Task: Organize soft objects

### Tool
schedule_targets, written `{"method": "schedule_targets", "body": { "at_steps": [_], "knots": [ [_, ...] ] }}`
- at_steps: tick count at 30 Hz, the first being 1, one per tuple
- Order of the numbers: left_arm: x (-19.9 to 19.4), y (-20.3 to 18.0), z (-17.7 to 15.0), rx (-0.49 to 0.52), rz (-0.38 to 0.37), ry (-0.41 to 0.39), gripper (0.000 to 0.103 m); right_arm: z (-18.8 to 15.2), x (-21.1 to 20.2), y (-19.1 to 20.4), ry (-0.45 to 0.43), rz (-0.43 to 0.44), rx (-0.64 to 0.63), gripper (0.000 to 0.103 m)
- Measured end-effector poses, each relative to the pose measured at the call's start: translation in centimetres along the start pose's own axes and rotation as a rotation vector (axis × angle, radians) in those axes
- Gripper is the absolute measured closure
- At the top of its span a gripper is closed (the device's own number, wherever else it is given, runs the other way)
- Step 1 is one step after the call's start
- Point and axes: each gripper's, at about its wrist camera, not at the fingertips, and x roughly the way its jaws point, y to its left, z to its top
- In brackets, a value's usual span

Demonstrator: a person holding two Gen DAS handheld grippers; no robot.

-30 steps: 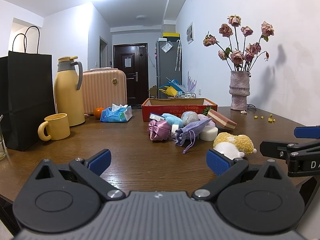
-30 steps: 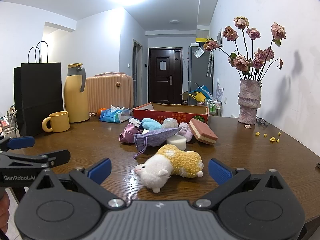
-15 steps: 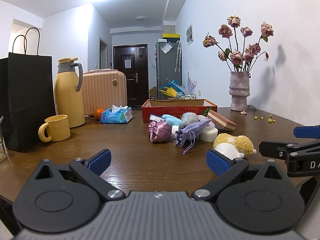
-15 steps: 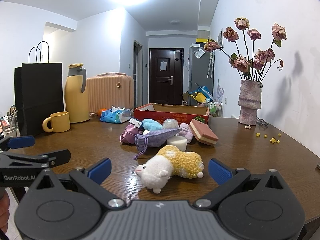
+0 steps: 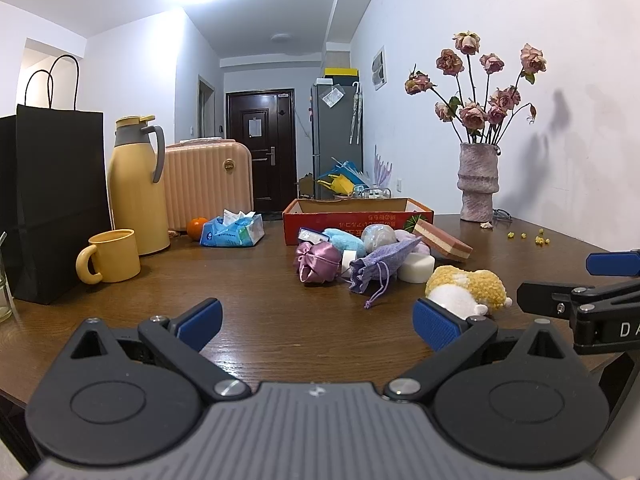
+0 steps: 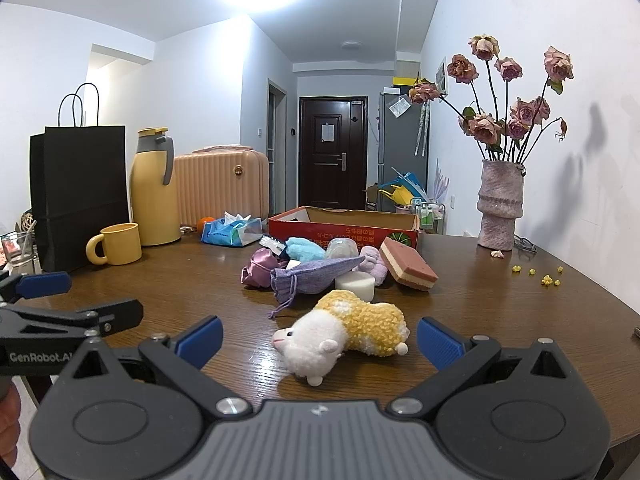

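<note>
Left gripper (image 5: 316, 322) fingers spread apart, nothing between them, over near edge of brown table (image 5: 248, 320); right gripper (image 6: 318, 338) also spread wide, plush sheep toy (image 6: 344, 330) lying on its side between the fingertips, not touched; pile of soft items mid-table: purple drawstring pouch (image 6: 314, 276), pink satin bag (image 5: 318, 262), white sponge (image 6: 356, 280), layered sponge (image 6: 406, 266); red cardboard box (image 6: 344, 226) just behind pile, toward far edge.
</note>
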Motion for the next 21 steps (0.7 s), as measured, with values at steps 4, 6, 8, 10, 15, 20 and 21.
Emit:
{"method": "schedule_targets", "body": {
  "at_steps": [4, 6, 8, 10, 15, 20, 21],
  "knots": [
    [-0.13, -0.03, 0.00, 0.000, -0.001, -0.001, 0.000, -0.03, 0.01, 0.03, 0.000, 0.000, 0.000, 0.000],
    [-0.19, -0.06, -0.01, 0.000, 0.000, -0.001, 0.000, -0.03, 0.01, 0.02, -0.001, 0.000, 0.000, 0.000],
    [-0.18, -0.06, -0.02, 0.001, 0.000, -0.002, 0.000, -0.04, 0.02, 0.02, -0.001, 0.000, 0.000, 0.000],
    [-0.15, -0.06, -0.02, 0.001, 0.000, -0.002, 0.000, -0.05, 0.03, 0.03, -0.001, 0.000, 0.000, 0.000],
    [-0.13, -0.05, -0.02, 0.001, 0.000, -0.002, 0.000, -0.07, 0.04, 0.03, -0.001, 0.000, 0.000, 0.000],
    [-0.20, -0.08, -0.06, 0.002, 0.000, -0.003, 0.000, -0.11, 0.07, 0.06, 0.000, 0.000, 0.000, 0.000],
    [-0.21, -0.07, -0.06, 0.001, 0.000, -0.003, 0.000, -0.10, 0.06, 0.03, 0.000, 0.000, 0.000, 0.000]
  ]
}}
